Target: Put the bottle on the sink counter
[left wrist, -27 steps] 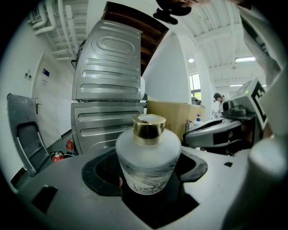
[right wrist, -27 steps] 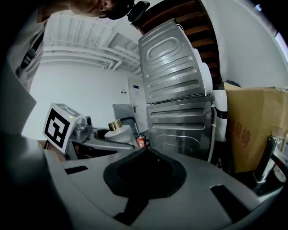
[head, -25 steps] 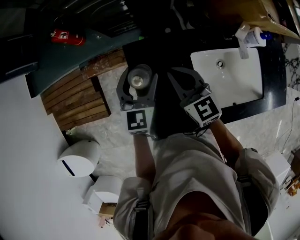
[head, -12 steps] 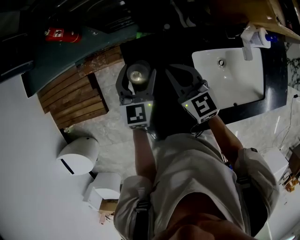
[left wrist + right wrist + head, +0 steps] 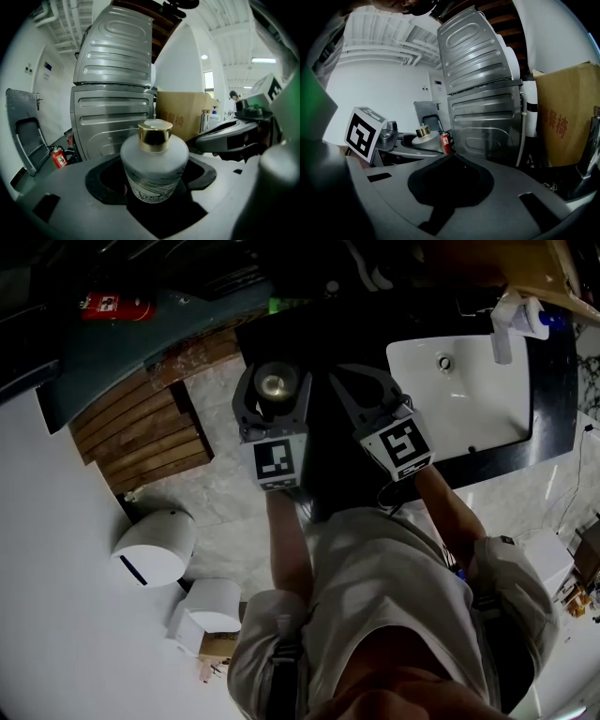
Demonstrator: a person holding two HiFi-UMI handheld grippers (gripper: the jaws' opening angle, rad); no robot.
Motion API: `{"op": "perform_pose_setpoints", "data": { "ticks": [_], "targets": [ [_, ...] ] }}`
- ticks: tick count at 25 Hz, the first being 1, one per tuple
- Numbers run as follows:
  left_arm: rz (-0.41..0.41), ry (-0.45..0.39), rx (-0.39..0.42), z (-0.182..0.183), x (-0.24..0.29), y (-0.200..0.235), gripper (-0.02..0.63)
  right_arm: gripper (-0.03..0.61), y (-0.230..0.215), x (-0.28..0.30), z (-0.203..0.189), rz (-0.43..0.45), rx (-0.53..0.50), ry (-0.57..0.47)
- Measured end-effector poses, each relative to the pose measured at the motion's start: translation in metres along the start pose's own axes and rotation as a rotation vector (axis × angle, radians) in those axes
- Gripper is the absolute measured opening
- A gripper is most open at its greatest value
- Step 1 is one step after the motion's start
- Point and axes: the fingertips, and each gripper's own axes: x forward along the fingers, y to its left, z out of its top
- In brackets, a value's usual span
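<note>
The bottle (image 5: 154, 161) is a squat, frosted white one with a gold cap and dark line work low on its body; it stands upright in the grip of the left tongs (image 5: 274, 373), whose two curved jaws close on its sides, as the left gripper view shows plainly; in the head view it hangs in the air above the pale marble floor (image 5: 225, 502), just off the near left corner of the black bench (image 5: 553, 399) and well apart from the white basin (image 5: 469, 399) set into that bench; it rests on nothing but the jaws; the right tongs (image 5: 361, 390) are held just beside the left ones, on the basin side, and their jaws are pressed together tip to tip, with only their own dark hollow between them; a white spray bottle (image 5: 511, 315) stands on the bench at the basin's far edge; to the left, past a run of wooden slats (image 5: 141, 437), a red fire extinguisher (image 5: 112, 306) lies against a dark surface; the gripper views show ribbed metal panels (image 5: 115, 93) ahead and a brown cardboard box (image 5: 183, 115) beside them
</note>
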Motion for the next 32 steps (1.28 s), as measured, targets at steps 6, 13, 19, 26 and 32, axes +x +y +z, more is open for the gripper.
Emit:
{"op": "perform_pose_setpoints", "data": {
  "ticks": [6, 13, 19, 26, 32],
  "targets": [
    [-0.006, 0.016, 0.010, -0.006, 0.011, 0.001, 0.327, -0.003, -0.006, 0.006, -0.006, -0.003, 0.006, 0.013],
    [-0.009, 0.030, 0.009, -0.016, 0.021, 0.002, 0.327, -0.003, -0.012, 0.013, -0.014, -0.006, 0.003, 0.028],
    [-0.014, 0.046, 0.009, -0.027, 0.032, 0.003, 0.327, -0.003, -0.013, 0.019, -0.023, -0.004, 0.007, 0.043],
    [-0.022, 0.066, 0.001, -0.038, 0.041, 0.001, 0.327, -0.003, -0.015, 0.024, -0.029, -0.005, 0.004, 0.051],
    [-0.035, 0.093, -0.008, -0.046, 0.045, 0.001, 0.327, -0.003, -0.014, 0.026, -0.038, -0.007, 0.003, 0.067]
  ]
}}
